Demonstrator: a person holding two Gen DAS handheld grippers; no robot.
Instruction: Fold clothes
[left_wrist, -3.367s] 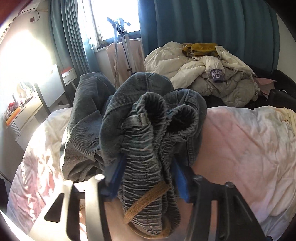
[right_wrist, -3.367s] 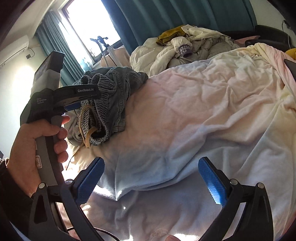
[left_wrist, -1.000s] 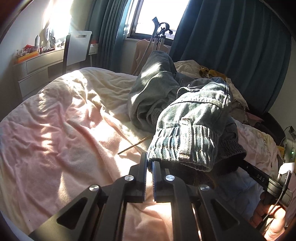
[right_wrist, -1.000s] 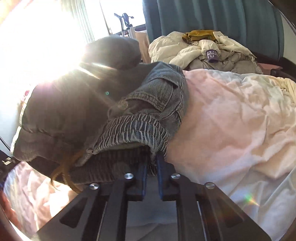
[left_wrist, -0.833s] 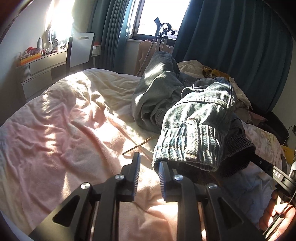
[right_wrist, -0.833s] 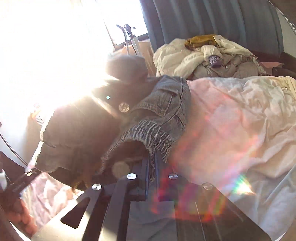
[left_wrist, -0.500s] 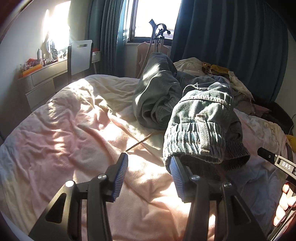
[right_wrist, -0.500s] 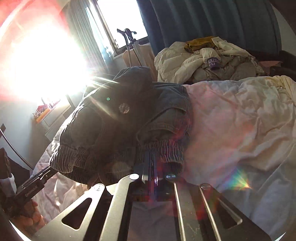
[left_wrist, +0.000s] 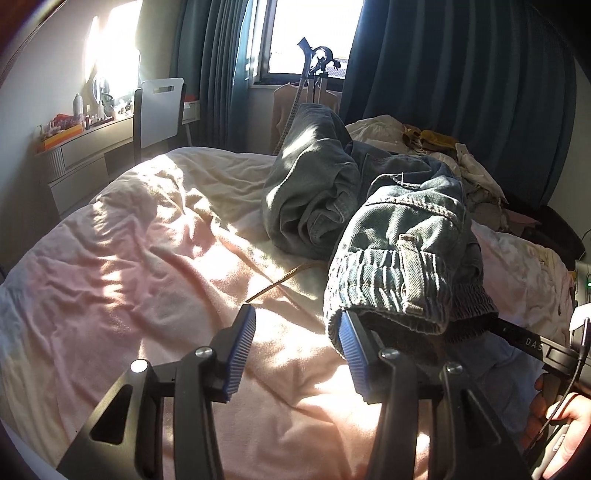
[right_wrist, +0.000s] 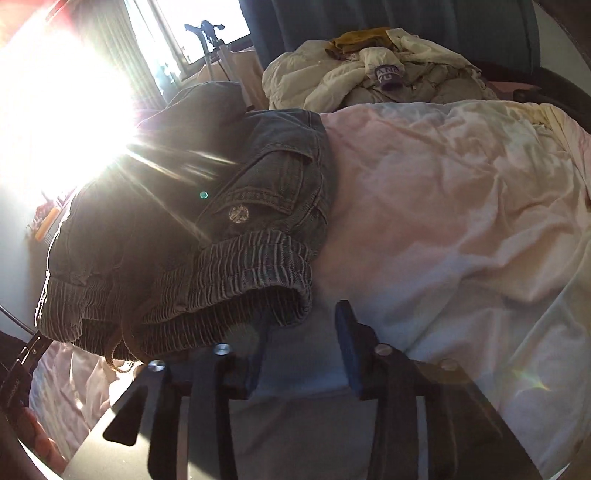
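— What stood by the window (left_wrist: 306, 35)?
— A white chair (left_wrist: 160, 107) at a cluttered tabletop (left_wrist: 85, 129), beside teal curtains (left_wrist: 454, 85).
— And on the bed (left_wrist: 147, 266)?
— A rumpled pink duvet (right_wrist: 461, 206).

Jeans (left_wrist: 399, 236) heaped on the bed's duvet (left_wrist: 147, 266), with 2 grippers at their near edge.

In the left wrist view the jeans lie right of the duvet's middle, their waistband (left_wrist: 388, 284) nearest, just beyond the left gripper (left_wrist: 295, 339). A drawstring (left_wrist: 277, 282) trails left from them onto the duvet. Behind them, at the bed's far end, sits a pile of clothes (right_wrist: 373, 70) (before the curtain (left_wrist: 461, 85)). A chair (left_wrist: 159, 107) and desk (left_wrist: 81, 144) stand far left. The right gripper (right_wrist: 301, 345) sits just right of the waistband.
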